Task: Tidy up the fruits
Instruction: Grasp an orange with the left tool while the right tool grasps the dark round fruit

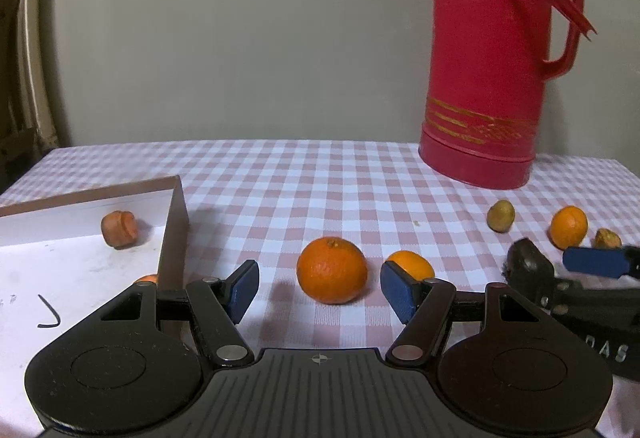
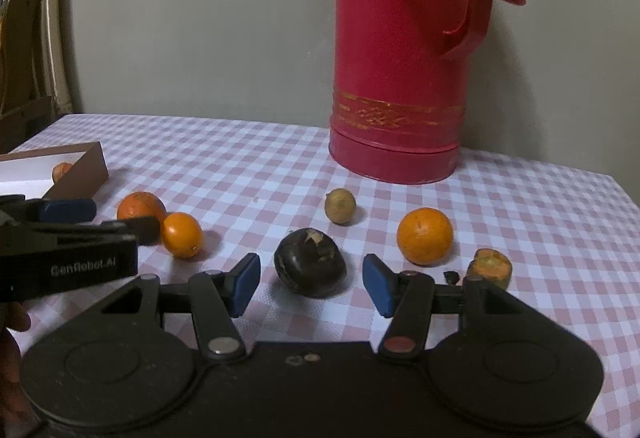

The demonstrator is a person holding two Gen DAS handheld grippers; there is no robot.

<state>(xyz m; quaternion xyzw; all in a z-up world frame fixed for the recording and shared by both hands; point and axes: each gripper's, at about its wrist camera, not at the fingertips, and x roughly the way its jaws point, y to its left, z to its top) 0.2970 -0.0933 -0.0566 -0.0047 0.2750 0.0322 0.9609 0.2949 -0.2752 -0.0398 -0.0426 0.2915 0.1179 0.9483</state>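
framing two fruits between spread fingers

hovering low at centre frame, the left gripper (image 1: 319,288) has its blue pads spread wide around an orange (image 1: 332,270) on the checked tablecloth (image 1: 280,173), not touching it. the right gripper (image 2: 311,284), equally wide, brackets a dark fruit (image 2: 310,268). at left sits a shallow box (image 1: 174,222) holding a reddish fruit (image 1: 119,229). a red thermos (image 2: 404,77) stands upper right.

Left gripper (image 1: 319,288) agape; right gripper (image 2: 311,284) agape.
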